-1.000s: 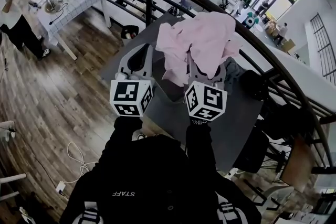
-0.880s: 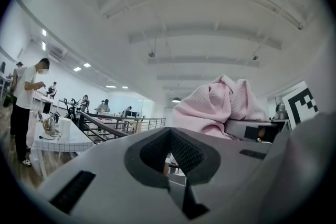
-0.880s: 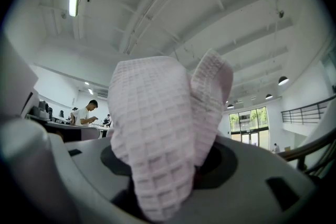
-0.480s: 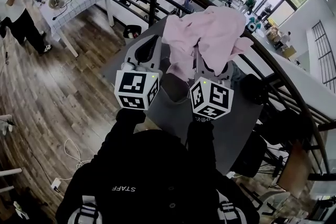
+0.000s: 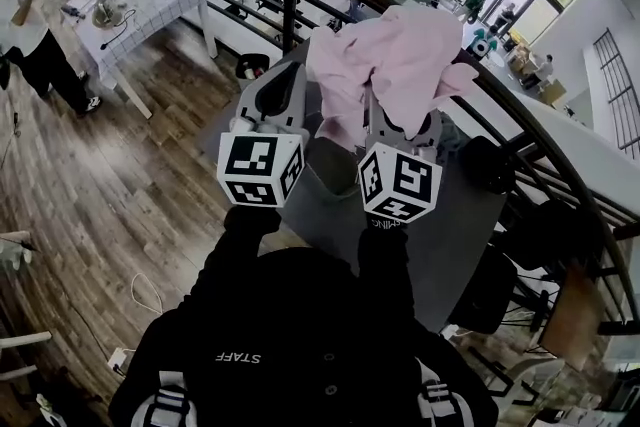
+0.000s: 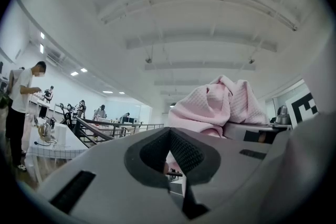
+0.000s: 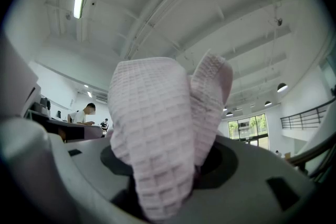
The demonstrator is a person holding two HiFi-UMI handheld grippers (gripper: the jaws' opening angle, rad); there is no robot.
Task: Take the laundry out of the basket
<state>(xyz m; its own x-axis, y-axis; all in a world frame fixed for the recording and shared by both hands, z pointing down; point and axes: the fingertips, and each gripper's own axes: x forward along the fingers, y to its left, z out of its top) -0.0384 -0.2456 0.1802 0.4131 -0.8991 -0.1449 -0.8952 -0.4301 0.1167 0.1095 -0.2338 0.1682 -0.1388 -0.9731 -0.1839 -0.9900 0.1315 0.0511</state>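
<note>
One pink waffle cloth (image 5: 400, 60) hangs bunched up in the upper middle, pinched in the right gripper (image 5: 398, 125); the left gripper (image 5: 288, 77), jaws together and empty, sits just left of it.

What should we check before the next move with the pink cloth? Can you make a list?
1. Right gripper shut on the pink waffle-weave cloth: ok.
2. Left gripper free to help: ok, shut with nothing in it.
3. Cloth's lower end out of the basket: cannot tell, the grippers hide it.
4. Cloth clear of the black metal railing: cannot tell.
5. More laundry waiting: cannot tell.
</note>
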